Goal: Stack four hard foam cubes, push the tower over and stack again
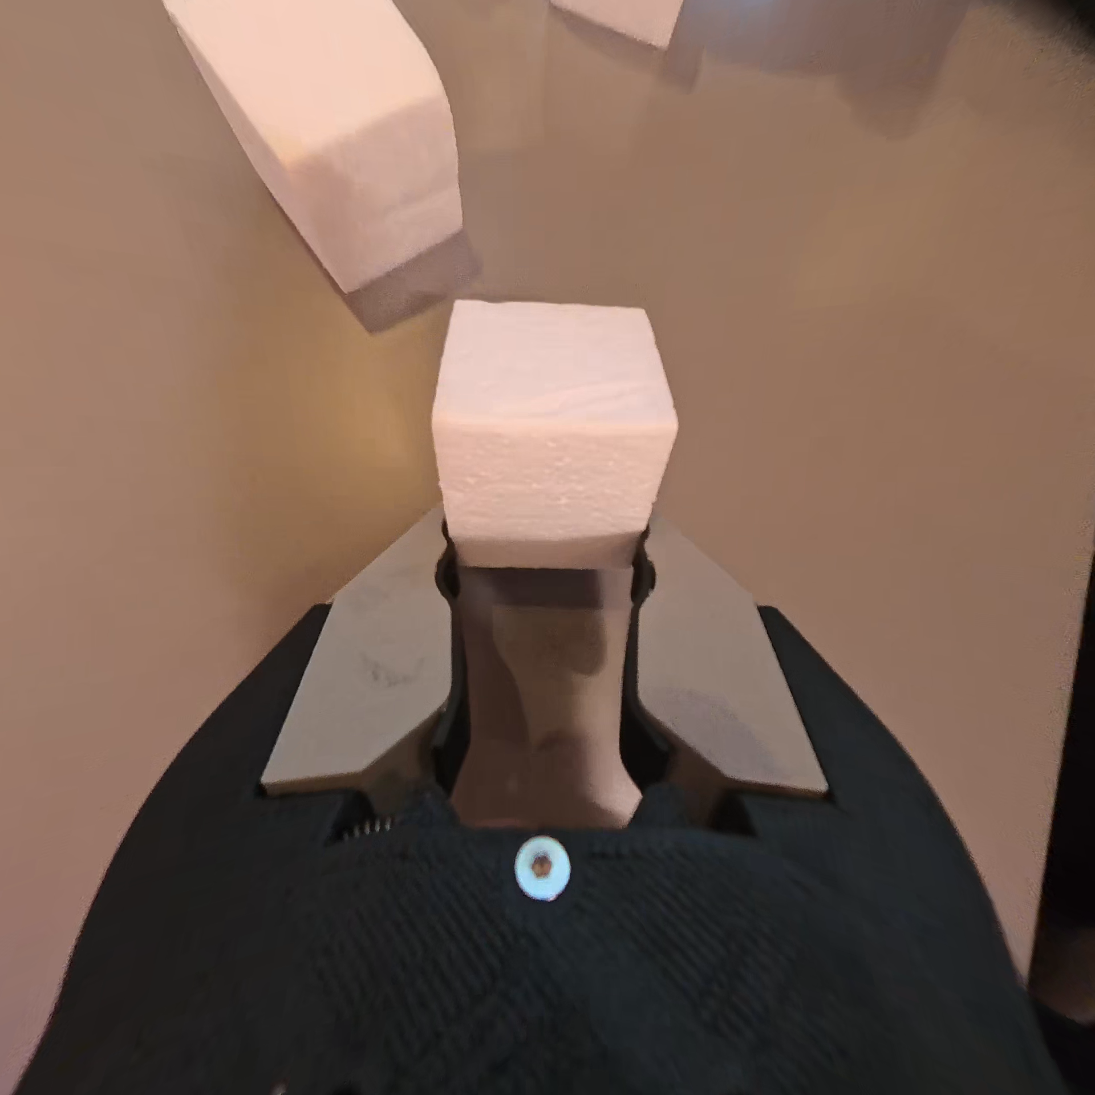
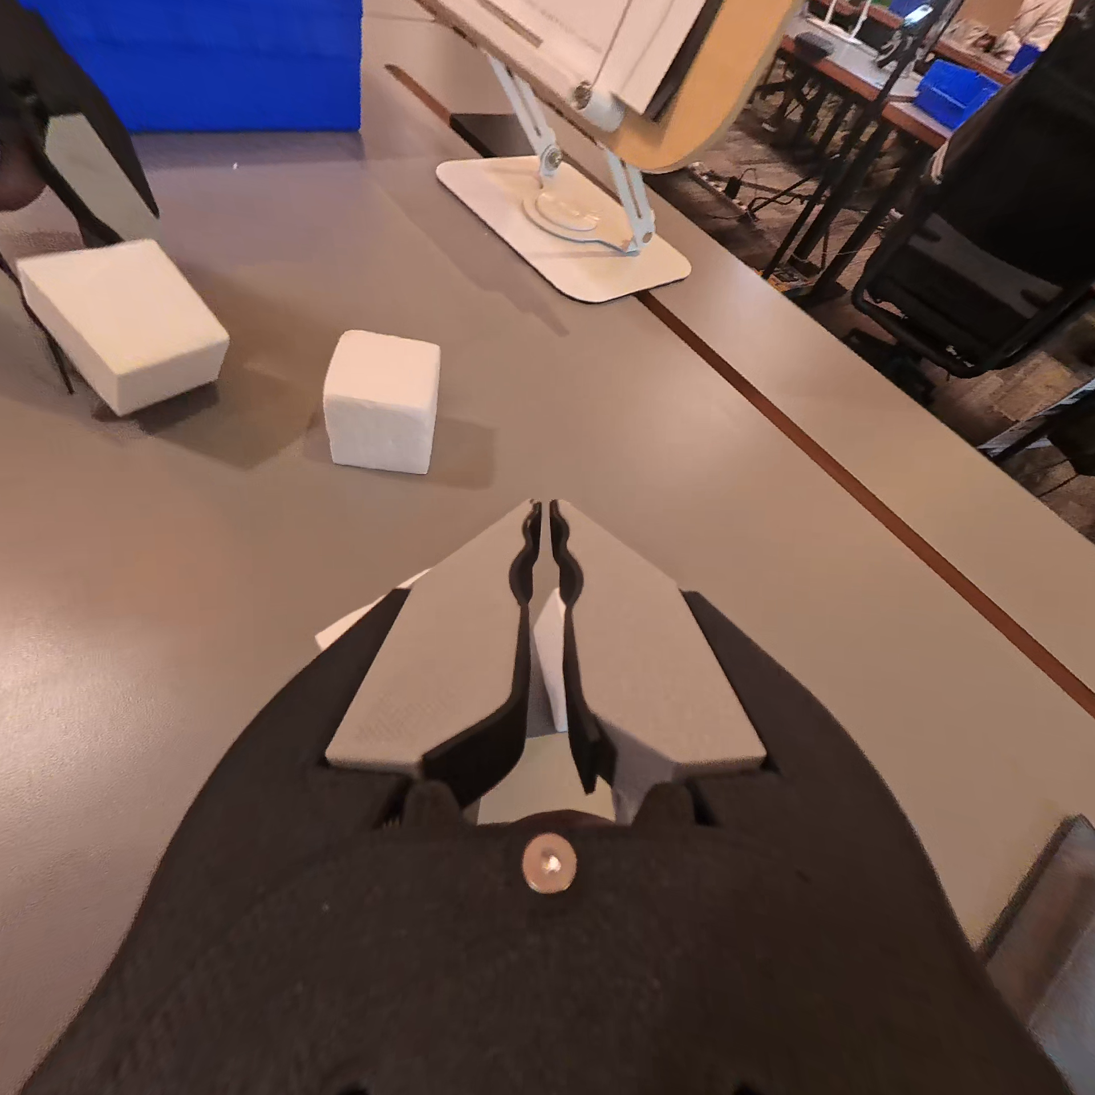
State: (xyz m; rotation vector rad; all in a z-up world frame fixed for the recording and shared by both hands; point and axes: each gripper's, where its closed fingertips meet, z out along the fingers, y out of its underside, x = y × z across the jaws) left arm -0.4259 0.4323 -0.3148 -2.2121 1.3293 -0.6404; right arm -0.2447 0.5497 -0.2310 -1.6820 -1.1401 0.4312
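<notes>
My left gripper [image 1: 545, 563] is shut on a white foam cube [image 1: 551, 432] and holds it above the grey table, with a shadow under it. Two more cubes lie beyond it, one at the upper left [image 1: 332, 130] and one at the top edge [image 1: 616, 18]. In the right wrist view the left gripper [image 2: 77, 178] shows at the far left with its cube [image 2: 124, 320] tilted off the table. A second cube [image 2: 382, 409] rests on the table in the middle. My right gripper [image 2: 545, 509] is shut and empty, above a third cube [image 2: 548, 669] partly hidden under its fingers.
A white tablet stand [image 2: 563, 237] stands at the back of the table, and a blue box [image 2: 195, 59] at the back left. A brown seam [image 2: 829, 462] runs across the table on the right. Chairs and other tables [image 2: 977, 237] lie beyond the right edge. Left tips to right tips: about 25 cm.
</notes>
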